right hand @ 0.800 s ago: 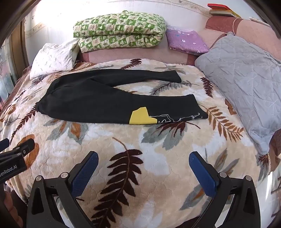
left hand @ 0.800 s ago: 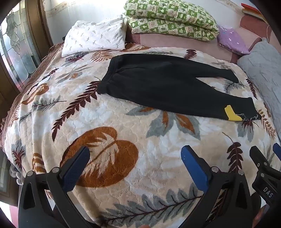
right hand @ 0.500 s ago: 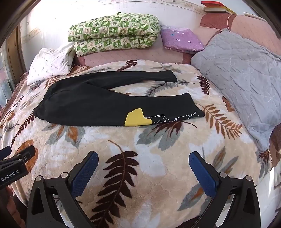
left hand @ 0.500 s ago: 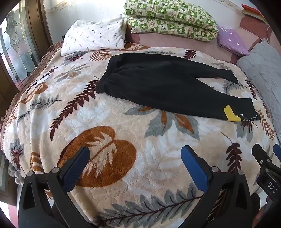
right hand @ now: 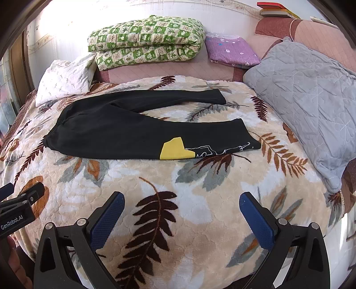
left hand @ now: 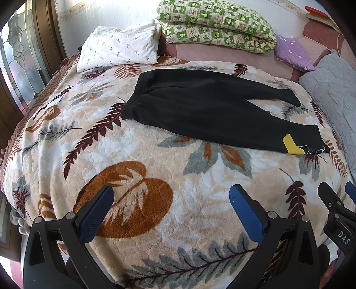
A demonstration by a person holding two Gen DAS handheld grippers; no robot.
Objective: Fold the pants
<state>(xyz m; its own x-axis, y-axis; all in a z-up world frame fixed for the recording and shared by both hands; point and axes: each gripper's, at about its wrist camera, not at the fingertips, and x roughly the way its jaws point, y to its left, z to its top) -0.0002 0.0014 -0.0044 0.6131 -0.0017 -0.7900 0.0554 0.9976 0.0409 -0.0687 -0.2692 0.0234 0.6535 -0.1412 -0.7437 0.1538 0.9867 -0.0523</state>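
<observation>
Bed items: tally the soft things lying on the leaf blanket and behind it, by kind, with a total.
Pants: 1
Pillows: 2, white, grey
Folded quilts: 2, green, purple
Total: 5

the grey quilted pillow [left hand: 331, 93] is cut off by the right edge of the left wrist view, and only a finger of the right gripper [left hand: 338, 200] shows at that view's lower right corner. the books [right hand: 278, 10] on the headboard are too small to read. the white line drawing [right hand: 222, 150] beside the yellow patch [right hand: 174, 150] on the pants [right hand: 124, 126] is too fine to make out.
</observation>
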